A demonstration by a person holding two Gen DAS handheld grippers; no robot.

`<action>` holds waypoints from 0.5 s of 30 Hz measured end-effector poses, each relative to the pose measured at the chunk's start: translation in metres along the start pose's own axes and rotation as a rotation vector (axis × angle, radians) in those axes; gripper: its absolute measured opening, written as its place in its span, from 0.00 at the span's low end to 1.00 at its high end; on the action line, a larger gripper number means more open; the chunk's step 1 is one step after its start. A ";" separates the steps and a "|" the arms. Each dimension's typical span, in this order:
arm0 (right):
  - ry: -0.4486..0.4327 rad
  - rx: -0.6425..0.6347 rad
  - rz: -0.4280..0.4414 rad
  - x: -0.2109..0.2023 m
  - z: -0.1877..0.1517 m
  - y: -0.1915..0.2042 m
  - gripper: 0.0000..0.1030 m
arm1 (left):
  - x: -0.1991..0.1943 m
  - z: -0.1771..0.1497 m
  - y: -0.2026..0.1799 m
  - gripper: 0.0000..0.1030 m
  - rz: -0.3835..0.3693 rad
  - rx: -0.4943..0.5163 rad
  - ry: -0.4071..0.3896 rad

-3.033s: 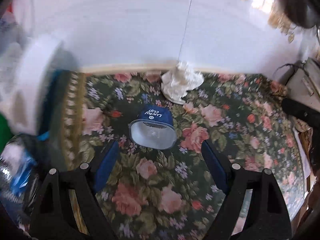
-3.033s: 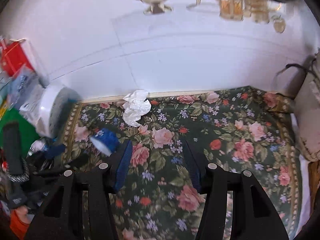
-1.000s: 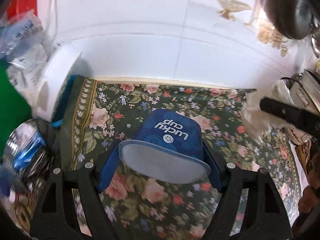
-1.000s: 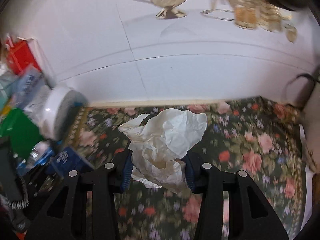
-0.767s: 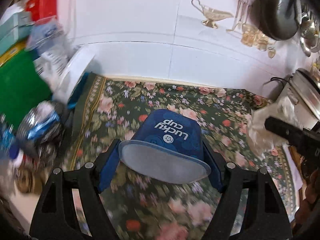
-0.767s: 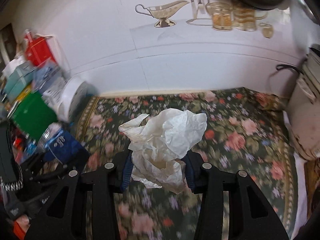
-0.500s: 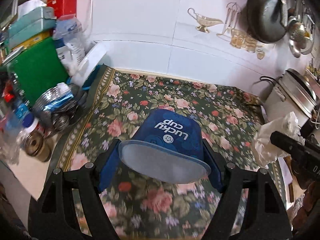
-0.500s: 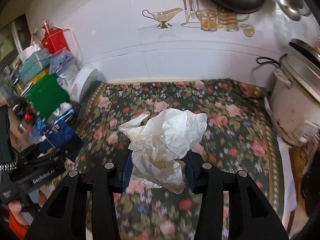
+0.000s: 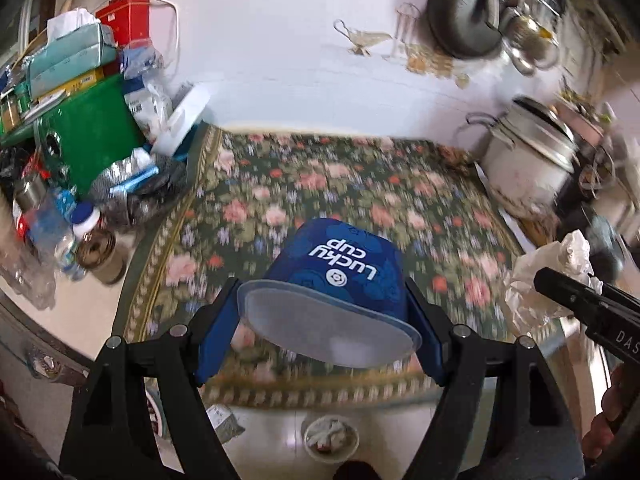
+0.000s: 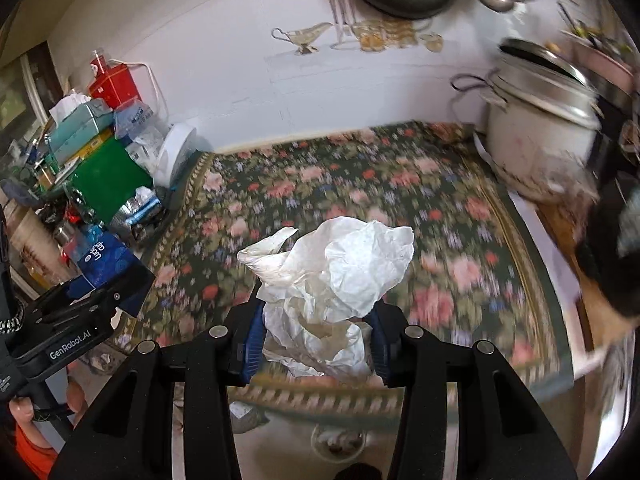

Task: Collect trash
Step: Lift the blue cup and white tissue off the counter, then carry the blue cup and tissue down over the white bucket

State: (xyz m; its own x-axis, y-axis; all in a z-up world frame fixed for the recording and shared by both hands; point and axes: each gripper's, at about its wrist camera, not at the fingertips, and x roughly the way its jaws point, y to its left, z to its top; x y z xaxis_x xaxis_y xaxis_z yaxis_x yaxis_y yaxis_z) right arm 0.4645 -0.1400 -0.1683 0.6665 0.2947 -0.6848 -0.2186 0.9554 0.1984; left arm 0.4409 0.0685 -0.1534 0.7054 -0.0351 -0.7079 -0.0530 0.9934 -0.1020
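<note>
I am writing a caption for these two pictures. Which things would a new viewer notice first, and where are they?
First, the blue Lucky Cup cup, squeezed between the left gripper's blue pads at the centre of the left wrist view. Next, the crumpled white paper clamped in the right gripper, above the floral tablecloth. A white rice cooker stands at the cloth's right edge.

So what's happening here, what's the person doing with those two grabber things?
It's a trash pickup on a cluttered kitchen counter. The left gripper is clamped on a blue Lucky Cup paper cup, and the right gripper is clamped on a crumpled white tissue wad. Both are held up above the floral mat, near its front edge. Below, on the floor, sits a small round bin with scraps in it, probably where both pieces are headed.
</note>
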 end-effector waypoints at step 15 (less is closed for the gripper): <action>0.176 0.122 -0.085 -0.010 -0.147 0.004 0.40 | 0.021 -0.153 -0.023 0.74 -0.077 0.174 0.272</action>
State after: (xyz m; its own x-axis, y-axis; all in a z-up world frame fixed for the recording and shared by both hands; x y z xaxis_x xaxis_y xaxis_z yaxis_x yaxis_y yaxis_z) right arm 0.3515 -0.1416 -0.2637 0.5419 0.2157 -0.8123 -0.0725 0.9749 0.2105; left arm 0.3493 0.0279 -0.2729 0.4871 -0.1154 -0.8657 0.1315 0.9896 -0.0580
